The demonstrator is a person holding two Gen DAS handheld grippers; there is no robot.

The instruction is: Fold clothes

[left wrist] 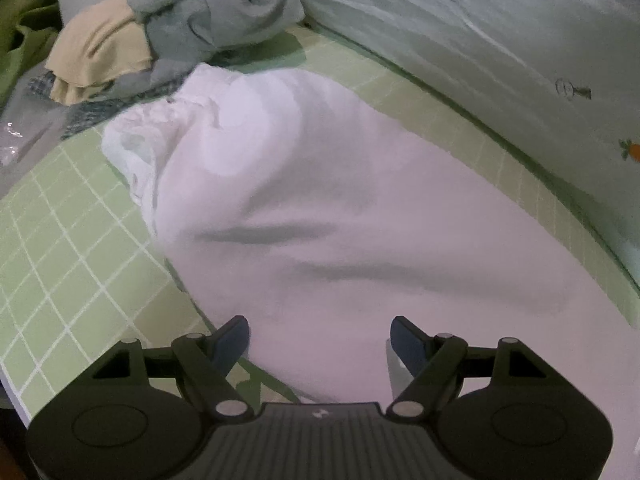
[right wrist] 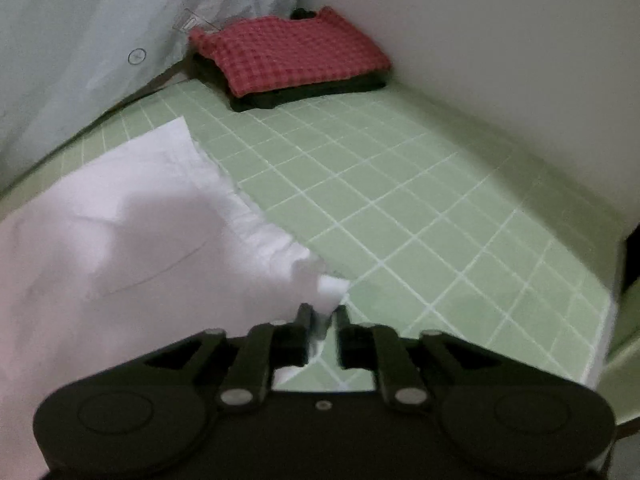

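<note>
Over a green gridded mat (left wrist: 60,240), two hand-held grippers work at one white garment (left wrist: 320,208). On the left, the left gripper (left wrist: 320,336) hangs with its two blue-padded fingers (left wrist: 230,344) spread wide, the white cloth lying between and beneath them; neither pad presses on it, so this gripper is released. On the right, the right gripper (right wrist: 323,320) has its two black fingers drawn close with a narrow gap, and a corner of the white garment (right wrist: 120,240) sits between them; one pad appears to touch the cloth, but whether the grip is closed on it cannot be told. That garment lies spread across the mat (right wrist: 400,200), its gathered, ruffled edge running from the right gripper toward the far side. Farther out in the left view, one heap of unfolded laundry rests at the mat's far corner: one grey-green piece (left wrist: 216,12) on top and one pale yellow piece (left wrist: 100,60) just beside it. In the right view, one stack of two folded items sits at the mat's far edge, a red checked cloth (right wrist: 288,56) on a dark cloth (right wrist: 280,98). One pale sheet (left wrist: 480,40) with small printed marks hangs behind the mat.
</note>
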